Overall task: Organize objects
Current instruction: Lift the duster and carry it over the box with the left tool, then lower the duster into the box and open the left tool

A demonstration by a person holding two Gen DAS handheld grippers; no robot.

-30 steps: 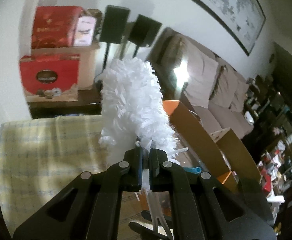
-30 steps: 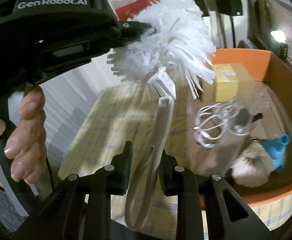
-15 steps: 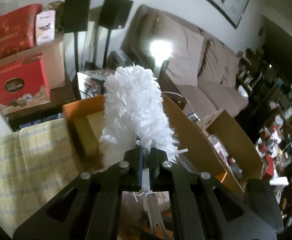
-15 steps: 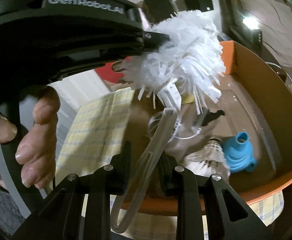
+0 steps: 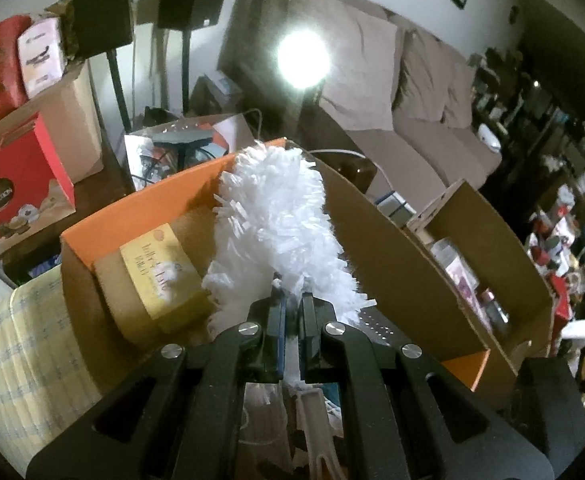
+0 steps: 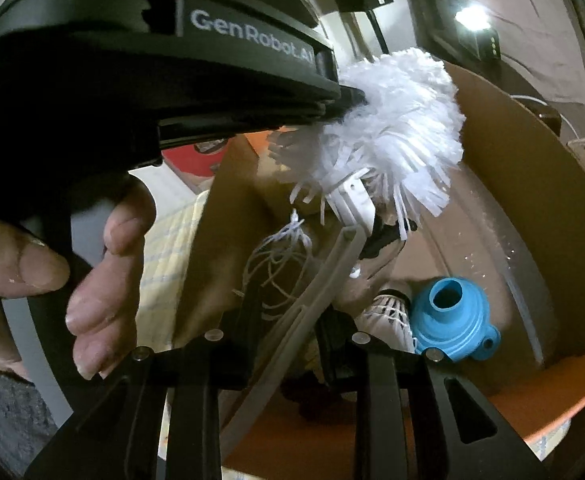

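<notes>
Box (image 5: pixel 392 240) floor crowded — yellow carton (image 5: pixel 156 272), cord (image 6: pixel 276 264), blue fitting (image 6: pixel 452 320) block passage.

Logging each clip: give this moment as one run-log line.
left tool: shut on white duster | right tool: around duster handle, grip unclear | duster over orange box | not released

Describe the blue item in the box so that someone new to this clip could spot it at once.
Look inside the orange-rimmed cardboard box in the right wrist view. Near its lower corner, beside a white shuttlecock, lies the blue plastic fitting. It is the only blue object there, with a round open neck.
</notes>
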